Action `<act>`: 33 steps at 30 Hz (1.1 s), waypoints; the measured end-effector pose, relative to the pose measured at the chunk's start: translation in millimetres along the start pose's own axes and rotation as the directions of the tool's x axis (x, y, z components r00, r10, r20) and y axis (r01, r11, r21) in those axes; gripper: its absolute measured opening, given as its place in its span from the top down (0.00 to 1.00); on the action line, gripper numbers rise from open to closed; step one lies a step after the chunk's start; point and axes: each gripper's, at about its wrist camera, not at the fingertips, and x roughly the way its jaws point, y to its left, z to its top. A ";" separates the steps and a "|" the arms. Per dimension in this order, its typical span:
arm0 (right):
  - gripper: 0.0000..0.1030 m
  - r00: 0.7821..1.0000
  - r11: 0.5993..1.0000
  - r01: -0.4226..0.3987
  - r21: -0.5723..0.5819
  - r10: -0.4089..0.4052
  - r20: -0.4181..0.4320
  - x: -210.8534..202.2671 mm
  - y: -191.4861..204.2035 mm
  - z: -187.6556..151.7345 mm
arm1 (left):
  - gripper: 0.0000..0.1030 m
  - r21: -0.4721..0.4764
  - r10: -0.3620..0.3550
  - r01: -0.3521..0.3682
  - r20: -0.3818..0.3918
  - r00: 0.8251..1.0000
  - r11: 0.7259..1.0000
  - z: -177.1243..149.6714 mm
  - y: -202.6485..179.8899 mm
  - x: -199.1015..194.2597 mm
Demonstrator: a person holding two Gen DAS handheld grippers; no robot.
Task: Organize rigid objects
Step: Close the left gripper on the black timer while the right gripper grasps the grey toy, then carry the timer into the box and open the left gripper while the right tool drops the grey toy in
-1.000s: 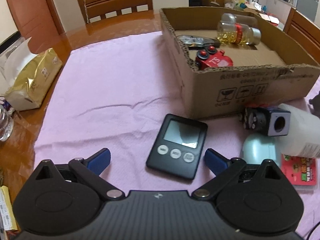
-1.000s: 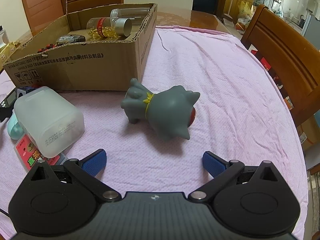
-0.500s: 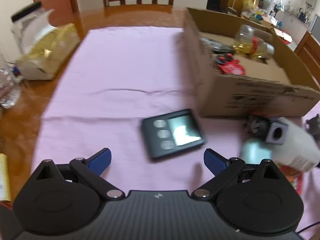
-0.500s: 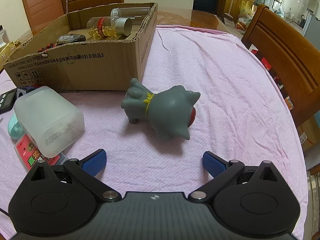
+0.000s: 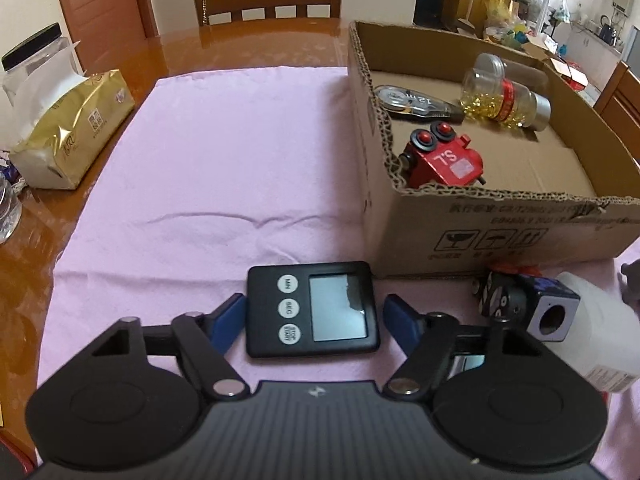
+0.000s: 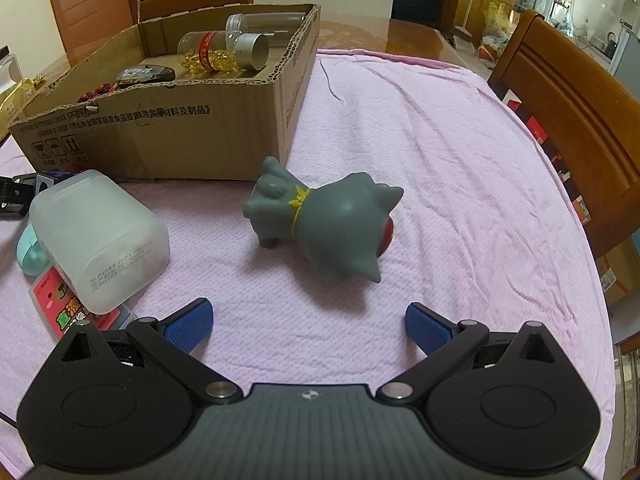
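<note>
The cardboard box (image 5: 500, 216) stands on the pink cloth (image 5: 208, 152), with the grey toy (image 6: 328, 224) lying near it. The left gripper (image 5: 314, 320) is open around the black timer (image 5: 312, 310), its 2 pads beside the timer's edges, and the right gripper (image 6: 308, 324) is open and holds nothing.

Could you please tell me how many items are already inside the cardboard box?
4: the red toy in the near corner, the tape dispenser behind it, the capsule bottle, and a clear jar at the back. Others may be hidden.
</note>
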 end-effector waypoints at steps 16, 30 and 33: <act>0.00 1.000 0.996 -0.007 0.090 0.007 0.004 19.7 -5.3 40.5 | 0.32 0.010 -0.002 0.002 -0.010 1.000 1.000 0.9 2.5 -0.9; 0.07 0.998 0.991 0.053 0.126 -0.055 0.010 19.1 -9.1 47.4 | 0.28 -0.010 0.022 -0.023 -0.024 0.999 1.000 4.3 -1.5 1.8; 0.19 0.998 0.994 0.056 0.094 -0.056 -0.004 24.0 -2.4 53.2 | 0.28 -0.027 0.030 -0.031 -0.032 0.999 0.999 4.2 -0.9 1.6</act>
